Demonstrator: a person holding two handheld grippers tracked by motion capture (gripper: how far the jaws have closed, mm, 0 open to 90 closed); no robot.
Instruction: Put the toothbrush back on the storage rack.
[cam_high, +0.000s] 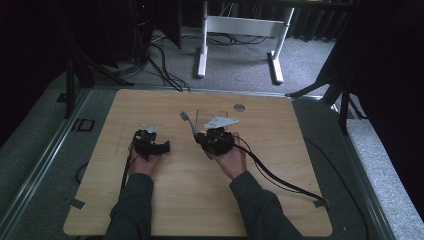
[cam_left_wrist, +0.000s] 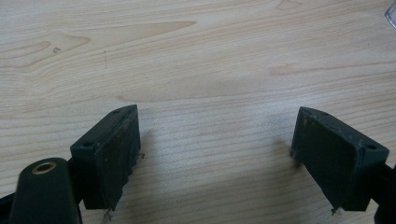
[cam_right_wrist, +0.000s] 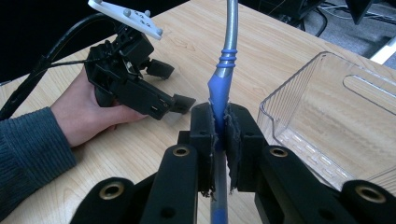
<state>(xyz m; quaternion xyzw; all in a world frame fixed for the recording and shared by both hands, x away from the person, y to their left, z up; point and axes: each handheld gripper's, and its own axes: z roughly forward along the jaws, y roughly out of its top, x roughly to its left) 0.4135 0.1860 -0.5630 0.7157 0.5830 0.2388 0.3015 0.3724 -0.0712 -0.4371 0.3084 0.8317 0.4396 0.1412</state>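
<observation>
Near edge of the wooden table (cam_high: 200, 200): person's two forearms come in, grey sleeves. Right gripper (cam_right_wrist: 219, 126) has its jaws clamped tight on the blue handle of a utensil (cam_right_wrist: 220, 88); the handle runs between the pads, and the metal shaft rises past the jaws, away from the camera. In the high view the same utensil (cam_high: 189, 124) sticks out up-left of the right gripper (cam_high: 206, 139), head end small, type hard to tell. Left gripper (cam_left_wrist: 215, 154) hovers low over bare wood, jaws spread wide, nothing between them; in the high view it (cam_high: 159, 147) sits left of the right one, well apart. Clear plastic bin (cam_right_wrist: 327, 121) stands just beside the right gripper, open top. Beyond the table: grey carpet, white desk frame (cam_high: 240, 30), loose cables.
</observation>
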